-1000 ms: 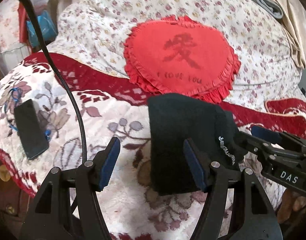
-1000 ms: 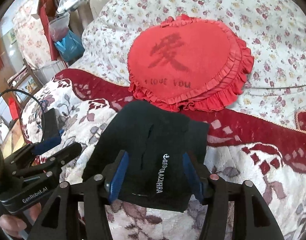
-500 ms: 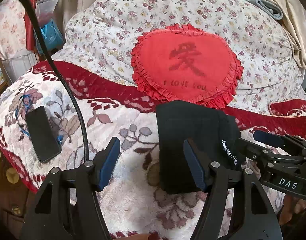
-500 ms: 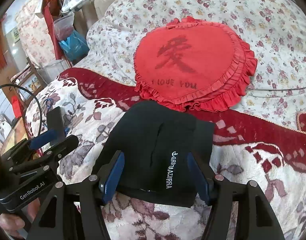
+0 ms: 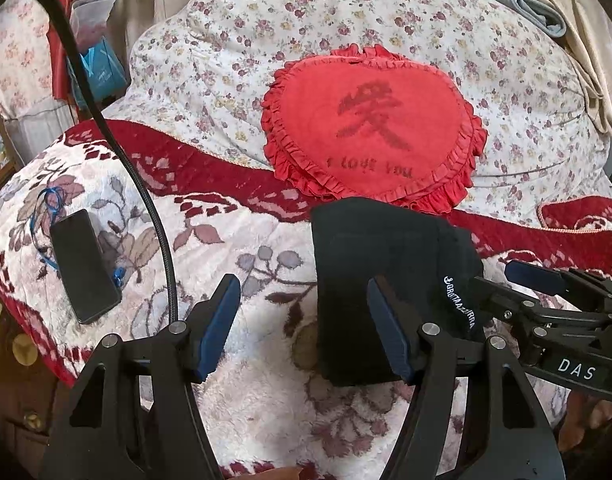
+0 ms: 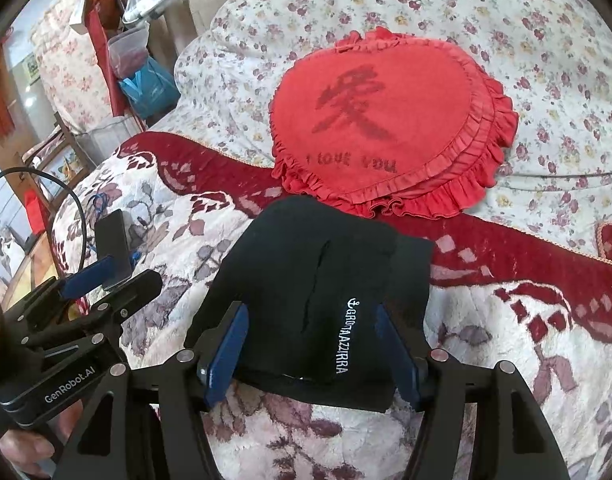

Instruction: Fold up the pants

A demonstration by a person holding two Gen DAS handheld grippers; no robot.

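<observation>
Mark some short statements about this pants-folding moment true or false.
1. The black pants lie folded into a compact bundle on the floral plush blanket. True.
2. The red heart-shaped frilled cushion rests on the pants. False: it lies beyond them on the flowered quilt.
3. The left gripper clamps the pants. False: it is open, with only blanket between its pads.
4. A black phone lies on the blanket. True.

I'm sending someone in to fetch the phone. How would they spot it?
Start at the red heart cushion on the bed. Go down-left in the left wrist view onto the floral blanket, near its edge. The phone is the flat black slab there, on a blue cord; smaller and glossier than the folded black pants.
</observation>
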